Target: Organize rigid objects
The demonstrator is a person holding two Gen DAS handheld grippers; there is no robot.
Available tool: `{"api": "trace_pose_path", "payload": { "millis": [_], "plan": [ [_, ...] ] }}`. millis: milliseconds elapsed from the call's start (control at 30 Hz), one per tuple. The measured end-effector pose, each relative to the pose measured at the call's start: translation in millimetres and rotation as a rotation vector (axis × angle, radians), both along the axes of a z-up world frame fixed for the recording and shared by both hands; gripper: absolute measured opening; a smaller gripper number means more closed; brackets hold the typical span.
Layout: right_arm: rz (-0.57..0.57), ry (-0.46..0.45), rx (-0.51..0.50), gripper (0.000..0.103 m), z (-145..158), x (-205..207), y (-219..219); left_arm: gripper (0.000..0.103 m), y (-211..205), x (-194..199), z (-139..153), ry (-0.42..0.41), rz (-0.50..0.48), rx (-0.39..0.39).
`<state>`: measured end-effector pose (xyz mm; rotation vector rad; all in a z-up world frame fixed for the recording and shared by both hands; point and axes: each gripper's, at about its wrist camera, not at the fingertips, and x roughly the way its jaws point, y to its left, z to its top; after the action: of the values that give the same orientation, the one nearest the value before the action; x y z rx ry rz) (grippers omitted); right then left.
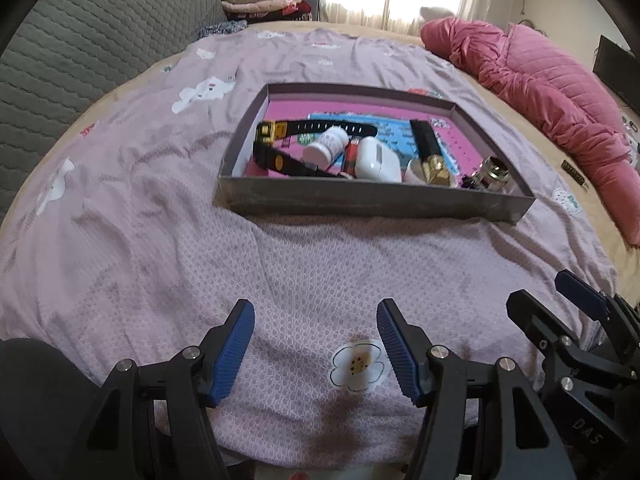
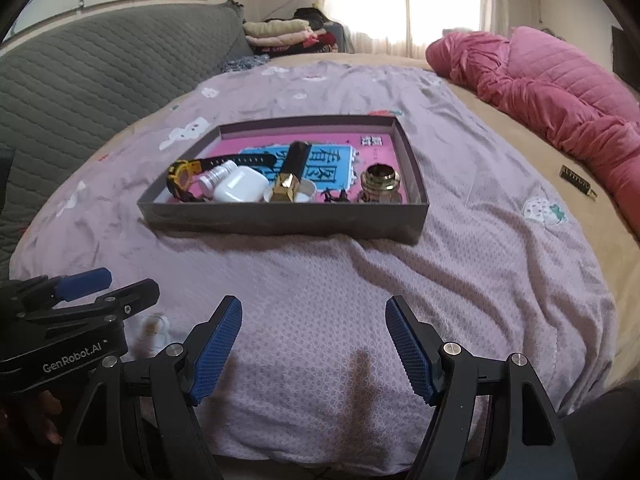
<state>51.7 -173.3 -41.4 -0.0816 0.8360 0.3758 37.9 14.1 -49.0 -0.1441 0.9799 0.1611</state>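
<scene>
A shallow grey box [image 1: 360,200] [image 2: 280,218] with a pink printed floor lies on the lilac bedspread. Inside it lie a black-and-yellow watch [image 1: 276,136] [image 2: 182,176], a white pill bottle [image 1: 326,146] [image 2: 216,176], a white earbud case [image 1: 378,160] [image 2: 240,186], a black-and-gold tube [image 1: 430,152] [image 2: 290,178] and a brass fitting [image 1: 494,174] [image 2: 380,184]. My left gripper [image 1: 316,322] hovers open over bare cloth in front of the box, empty. My right gripper [image 2: 314,320] is likewise open and empty, just to its right.
A pink quilt [image 1: 540,88] [image 2: 540,92] is heaped at the right. A grey quilted headboard [image 1: 80,40] [image 2: 100,64] runs along the left. Folded clothes [image 2: 280,34] sit at the back. A small dark strip [image 2: 576,178] lies on the beige sheet at the right.
</scene>
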Motion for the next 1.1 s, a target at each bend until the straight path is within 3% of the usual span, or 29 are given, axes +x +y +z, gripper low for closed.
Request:
{"api": "trace_pose_path", "payload": {
  "millis": [400,1100],
  "plan": [
    [0.018,0.002,0.009,0.076,-8.1,9.2,4.3,0.063,2.8,13.1,-11.2,0.011,0.012,0.017],
    [0.018,-0.117,0.016,0.076,16.9,7.2,-0.9,0.063,3.0,9.5,19.5,-0.115,-0.005,0.052]
  ]
}}
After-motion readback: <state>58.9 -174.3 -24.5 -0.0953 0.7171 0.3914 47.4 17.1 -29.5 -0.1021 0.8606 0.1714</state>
